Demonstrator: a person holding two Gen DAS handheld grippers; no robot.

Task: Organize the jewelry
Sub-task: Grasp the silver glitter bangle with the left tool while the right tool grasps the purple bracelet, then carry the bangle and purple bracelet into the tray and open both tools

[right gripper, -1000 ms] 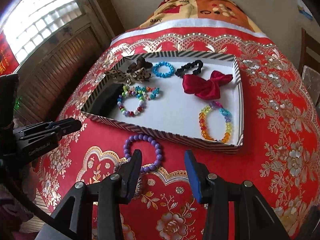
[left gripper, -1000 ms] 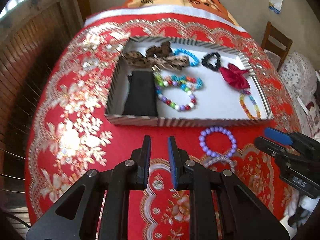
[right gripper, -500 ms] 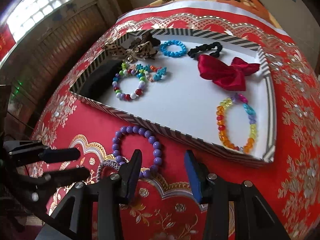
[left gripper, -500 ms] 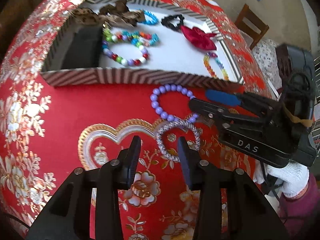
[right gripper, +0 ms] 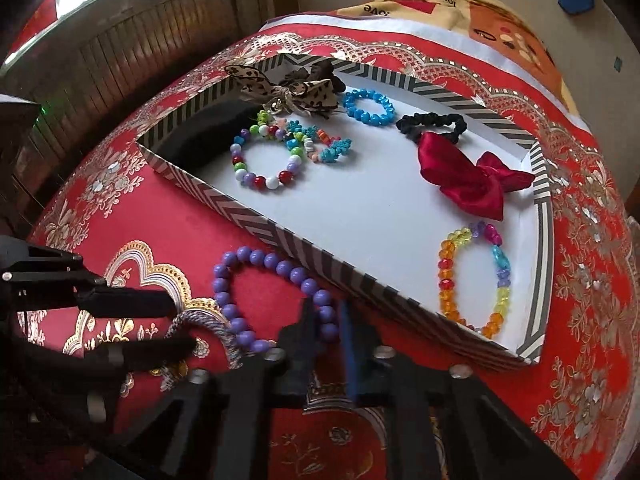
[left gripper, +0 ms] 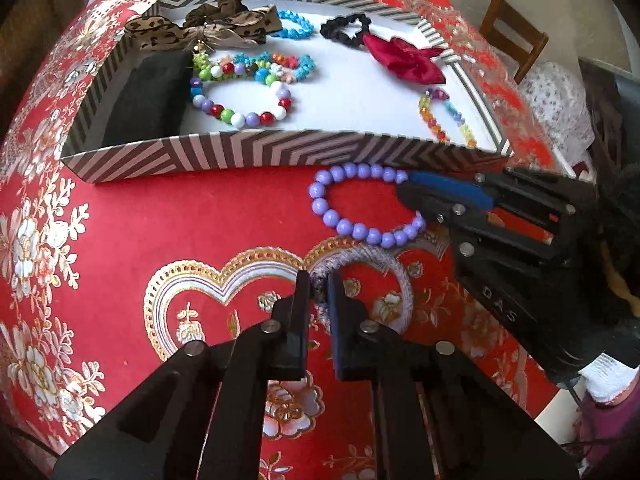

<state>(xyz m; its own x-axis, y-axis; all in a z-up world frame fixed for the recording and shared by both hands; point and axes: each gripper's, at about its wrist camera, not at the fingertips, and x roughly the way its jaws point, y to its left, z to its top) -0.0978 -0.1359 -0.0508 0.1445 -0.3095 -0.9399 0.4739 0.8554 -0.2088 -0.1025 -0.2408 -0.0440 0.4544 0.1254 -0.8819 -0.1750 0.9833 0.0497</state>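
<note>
Round purple bead bracelet lies flat on the red gold-patterned cloth, touching or just off the near wall of the shallow striped cardboard box. Beads smooth, matte, all one colour, loop slightly oval. Just nearer than it, away from the box, lies a grey-white woven cord bracelet, its rim touching the purple one.

Left gripper: fingers nearly closed, pinching the near-left part of the cord bracelet. Right gripper: fingers narrowed around the purple bracelet's bead strand on the side nearest the box's near-right corner; looks clamped on it, though blurred in the rt wrist view.

Inside the box, white floor: multicolour round-bead bracelet near the front wall; a small bright mixed-bead bracelet w/ turquoise bits behind it, overlapping; leopard-print fabric bow at the back-left, draped over the wall; turquoise bead bracelet beside it; black scrunchie further right; dark red satin bow touching the scrunchie; translucent rainbow crystal bracelet by the right wall. Black foam block fills the box's left end.

Left wrist view shows a wooden chair beyond the box; rt wrist view shows the rainbow bracelet whole and an orange-cream blanket behind the box.
</note>
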